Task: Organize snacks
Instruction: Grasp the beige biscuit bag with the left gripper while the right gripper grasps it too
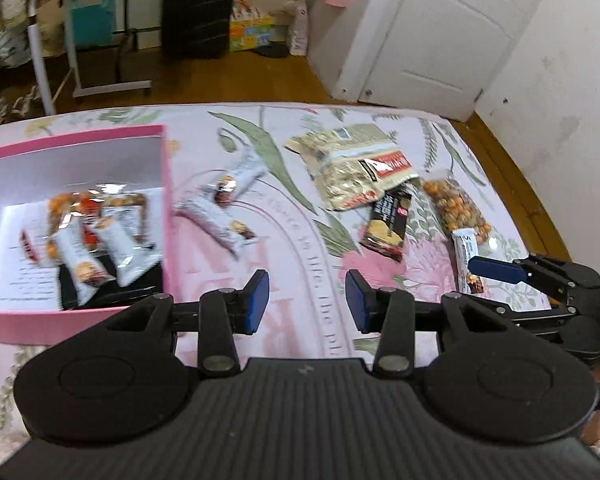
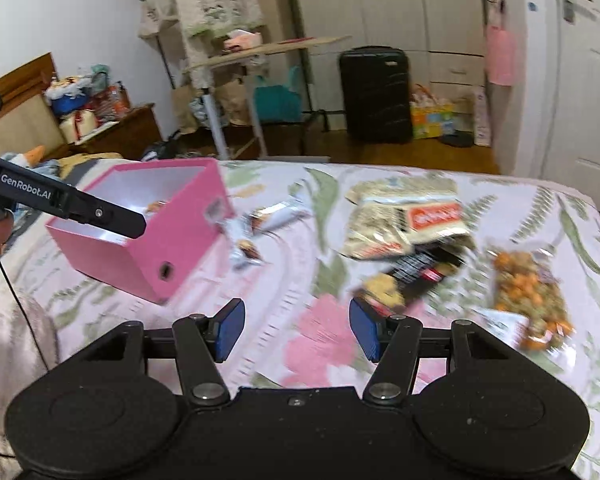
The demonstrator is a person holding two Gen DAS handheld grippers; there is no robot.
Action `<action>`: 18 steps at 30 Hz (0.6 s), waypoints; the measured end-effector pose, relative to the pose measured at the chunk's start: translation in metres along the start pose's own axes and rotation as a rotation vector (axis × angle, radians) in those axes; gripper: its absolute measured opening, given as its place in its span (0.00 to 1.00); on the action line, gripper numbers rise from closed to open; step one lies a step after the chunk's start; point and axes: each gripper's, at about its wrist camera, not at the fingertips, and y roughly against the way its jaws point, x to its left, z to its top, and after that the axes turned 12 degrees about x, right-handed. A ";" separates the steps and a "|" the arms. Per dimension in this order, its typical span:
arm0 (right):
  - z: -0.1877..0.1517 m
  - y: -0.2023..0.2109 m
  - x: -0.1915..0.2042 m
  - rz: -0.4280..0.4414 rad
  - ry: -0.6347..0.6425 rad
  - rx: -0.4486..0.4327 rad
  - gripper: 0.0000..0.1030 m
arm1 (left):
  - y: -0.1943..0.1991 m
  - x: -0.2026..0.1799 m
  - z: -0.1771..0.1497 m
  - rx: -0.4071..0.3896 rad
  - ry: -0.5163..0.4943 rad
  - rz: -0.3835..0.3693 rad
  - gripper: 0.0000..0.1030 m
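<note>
Both of your tools were released and carried nothing: the left tool [image 1: 307,300] hung with a modest gap between its blue pads just beside the open pink cardboard box [image 1: 166,184], and the right tool [image 2: 297,328] stood wider over the floral pink bedspread [image 2: 324,344].

The box sat at the left of the bed and already held several white-wrapped snack bars [image 1: 116,248] and an orange-speckled bag. Loose snacks lay to its right:
- two white-wrapped bars [image 1: 220,216] just beside the box wall
- a crinkled gold foil pouch with a red label [image 1: 356,168]
- a dark biscuit packet [image 1: 386,220], its top tucked under the pouch
- a clear bag of orange and green coated nuts [image 2: 528,296], with one more white bar [image 1: 468,264] touching its near end

Your right tool seemed aimed at the dark packet. To take it well, you needed to:
- come down square across its narrow width
- close on the free lower end, clear of the pouch
- slide it out low so nothing dragged along

Writing that could be read:
- "GenRobot.AI" on the left tool's arm in the right wrist view
- "the" and part of further lettering printed on the bedspread
- the pouch's red label was too blurred, perhaps white capitals
</note>
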 end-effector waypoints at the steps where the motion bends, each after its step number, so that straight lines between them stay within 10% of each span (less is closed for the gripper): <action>1: -0.005 0.000 -0.008 -0.005 -0.004 0.003 0.62 | -0.007 -0.006 0.002 0.004 -0.010 0.001 0.40; 8: -0.011 -0.009 -0.053 -0.050 -0.029 0.006 0.63 | -0.052 -0.040 0.024 -0.009 -0.065 0.001 0.40; 18: 0.072 -0.055 -0.117 -0.017 0.002 -0.013 0.84 | -0.129 -0.038 0.111 -0.025 0.018 -0.086 0.51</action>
